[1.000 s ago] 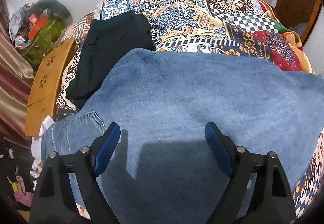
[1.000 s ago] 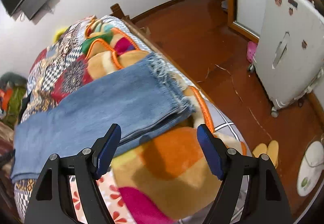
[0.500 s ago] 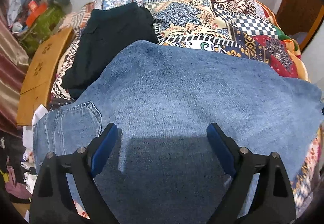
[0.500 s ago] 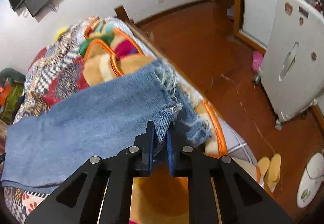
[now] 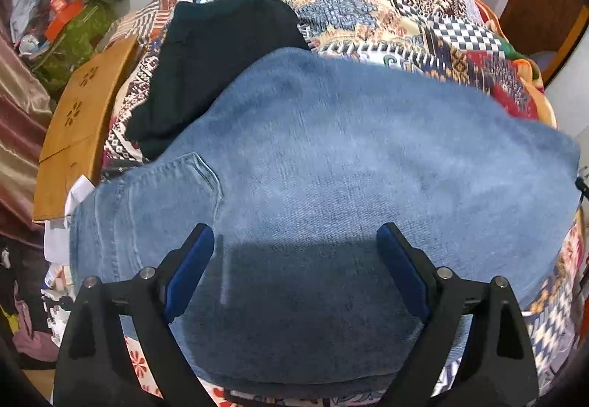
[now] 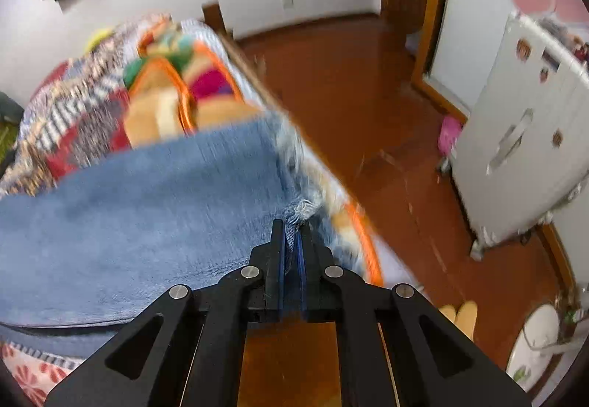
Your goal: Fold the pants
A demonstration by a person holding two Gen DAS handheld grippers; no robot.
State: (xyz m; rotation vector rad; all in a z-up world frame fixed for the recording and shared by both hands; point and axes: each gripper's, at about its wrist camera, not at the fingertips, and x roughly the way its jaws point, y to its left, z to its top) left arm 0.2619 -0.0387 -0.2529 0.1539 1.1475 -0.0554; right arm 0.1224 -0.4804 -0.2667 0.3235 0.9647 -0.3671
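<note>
My right claw (image 6: pixel 293 223) is clamped on the jeans' (image 6: pixel 140 208) frayed hem; their length runs leftward, under my spread left claw (image 5: pixel 294 241).

Blue denim jeans (image 5: pixel 349 164), light-washed, spread flat and wide across a patchwork bedspread. Back pocket (image 5: pixel 176 193) with curved stitching facing up at the waist end, on the left of the left wrist view. Frayed, whitish hem (image 6: pixel 294 167) at the leg end near the bed's edge, one corner lifted and pinched; cloth there blurred.
</note>
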